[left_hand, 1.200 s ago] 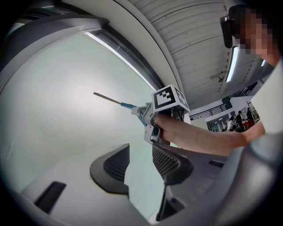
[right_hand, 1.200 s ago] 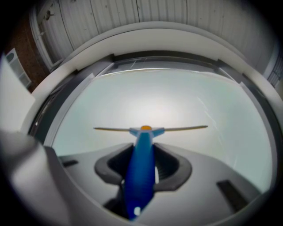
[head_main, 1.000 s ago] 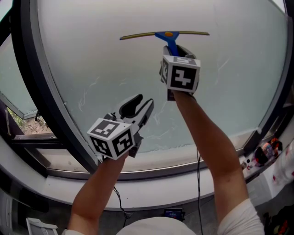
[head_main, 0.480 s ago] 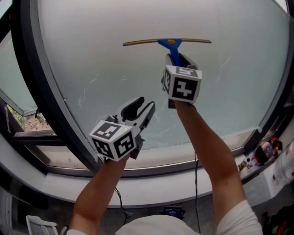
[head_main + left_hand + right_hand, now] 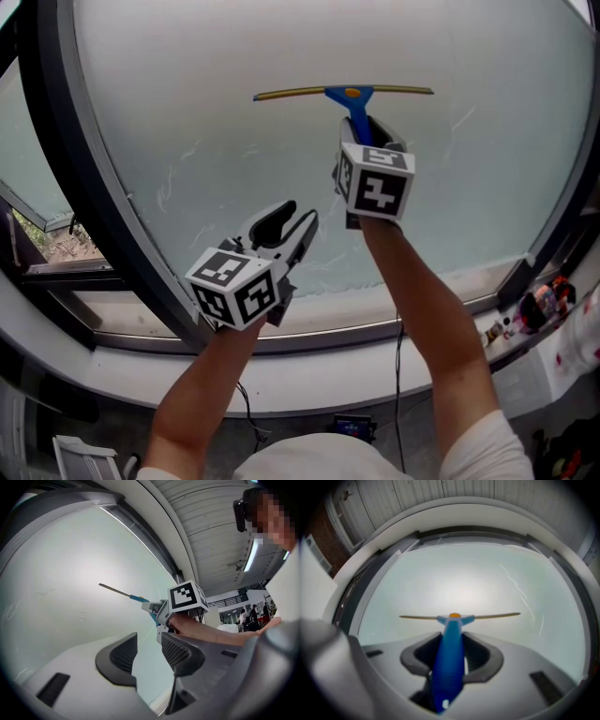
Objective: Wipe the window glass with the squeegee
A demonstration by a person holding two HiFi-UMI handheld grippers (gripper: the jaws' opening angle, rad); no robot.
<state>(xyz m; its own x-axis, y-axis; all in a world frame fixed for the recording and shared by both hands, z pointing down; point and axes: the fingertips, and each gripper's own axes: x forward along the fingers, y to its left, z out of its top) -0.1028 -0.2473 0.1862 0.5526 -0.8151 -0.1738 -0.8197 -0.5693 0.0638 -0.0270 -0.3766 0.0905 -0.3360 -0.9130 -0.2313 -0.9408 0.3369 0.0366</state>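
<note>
Blue-handled squeegee (image 5: 345, 92): drawn lower on frosted window glass (image 5: 187, 122); downward stroke judged under way.
Right gripper (image 5: 452, 658): clamped on squeegee.
Left gripper (image 5: 149, 649): parted, empty.

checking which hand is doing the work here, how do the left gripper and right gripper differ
The right gripper is shut on the squeegee, on its blue handle; the left gripper has its jaws apart with nothing between them. The right gripper is held higher up in front of the window glass; the left gripper sits lower, nearer the dark frame. Both point toward the glass.
</note>
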